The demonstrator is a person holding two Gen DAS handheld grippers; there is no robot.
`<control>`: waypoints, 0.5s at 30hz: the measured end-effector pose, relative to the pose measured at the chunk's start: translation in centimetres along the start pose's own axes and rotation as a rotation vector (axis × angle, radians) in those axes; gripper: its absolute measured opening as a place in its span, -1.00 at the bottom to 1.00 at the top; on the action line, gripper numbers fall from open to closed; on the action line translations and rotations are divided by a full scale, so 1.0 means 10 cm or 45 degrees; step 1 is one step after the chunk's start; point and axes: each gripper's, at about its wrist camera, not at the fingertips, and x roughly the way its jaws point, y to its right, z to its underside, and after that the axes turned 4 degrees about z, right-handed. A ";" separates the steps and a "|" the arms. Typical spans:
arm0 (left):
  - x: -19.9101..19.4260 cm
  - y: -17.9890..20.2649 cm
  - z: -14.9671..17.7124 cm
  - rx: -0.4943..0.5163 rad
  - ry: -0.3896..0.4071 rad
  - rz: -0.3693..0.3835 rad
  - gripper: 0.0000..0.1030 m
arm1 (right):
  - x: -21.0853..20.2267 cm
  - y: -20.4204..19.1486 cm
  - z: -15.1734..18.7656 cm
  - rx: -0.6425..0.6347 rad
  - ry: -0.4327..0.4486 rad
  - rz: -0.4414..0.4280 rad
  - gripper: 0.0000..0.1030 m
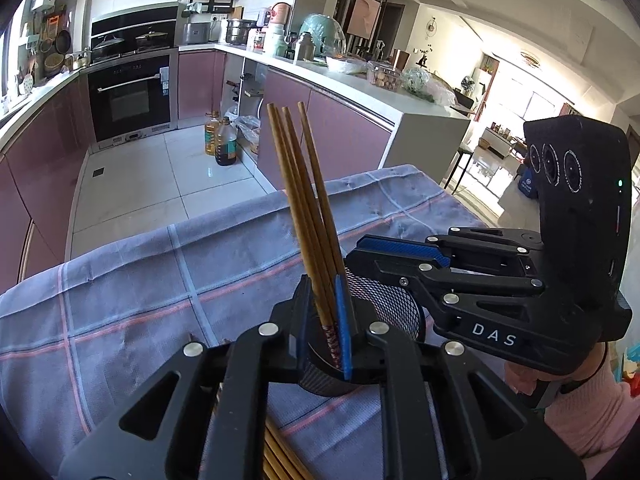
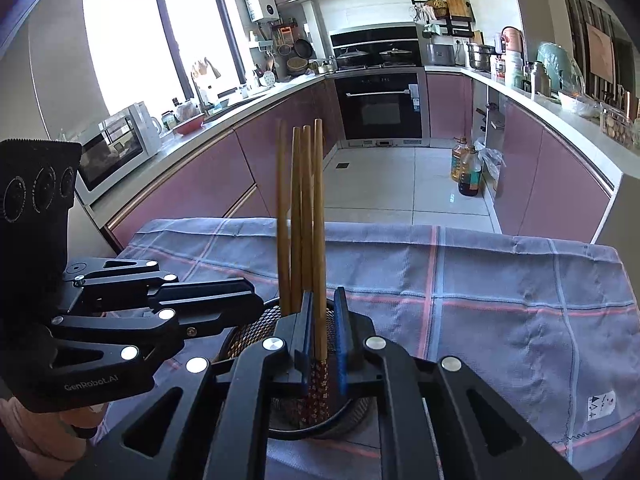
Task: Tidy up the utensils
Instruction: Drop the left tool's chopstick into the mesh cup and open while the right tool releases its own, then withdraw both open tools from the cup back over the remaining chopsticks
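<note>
Left fingers: the left gripper [image 1: 326, 320] has its blue pads drawn in around the patterned lower ends of the chopsticks [image 1: 308, 204], right over the mouth of the mesh cup [image 1: 384, 304]. The pads look close to the sticks, but whether they press on them or merely flank them cannot be told from here.

Right fingers: the right gripper [image 2: 324, 332] stands at the same bundle from the other side, one stick running up between its pads with a gap showing beside it; grip or loose bracket, I cannot tell.

Chopsticks: four stand nearly upright in the mesh cup [image 2: 248, 328], thin ends up, patterned ends down inside the mesh, fanned slightly apart at the top.

Mesh cup: black, round, standing on the checked cloth [image 1: 160, 280] that covers the table; both grippers crowd its rim.

Loose sticks: more chopsticks [image 1: 280, 456] lie flat on the cloth beneath the left gripper, outside the cup.

Done so far: judging by how things lie, one batch is in the cup.

Left to do: the flat-lying sticks probably still need gathering and standing in the cup; the pictures show no other utensils waiting on the cloth.

Beyond: kitchen counters, an oven and a tiled floor lie behind the table.
</note>
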 end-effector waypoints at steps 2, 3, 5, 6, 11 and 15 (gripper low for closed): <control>-0.03 -0.03 0.03 -0.010 0.011 -0.007 -0.70 | -0.03 -0.01 0.01 0.000 0.011 0.003 -0.73; -0.07 -0.04 0.06 -0.012 0.023 -0.011 -0.65 | -0.05 -0.01 0.02 0.001 0.021 0.005 -0.71; -0.15 -0.03 0.11 -0.006 0.051 -0.044 -0.56 | -0.10 -0.03 0.04 -0.002 0.038 -0.003 -0.67; -0.20 -0.03 0.14 -0.001 0.071 -0.067 -0.45 | -0.13 -0.05 0.05 -0.008 0.051 -0.006 -0.58; -0.55 -0.12 0.34 -0.017 0.162 -0.118 -0.19 | -0.37 -0.17 0.17 -0.040 0.126 -0.040 -0.37; -0.82 -0.26 0.59 -0.051 0.214 -0.184 0.07 | -0.54 -0.34 0.32 -0.094 0.162 -0.110 -0.24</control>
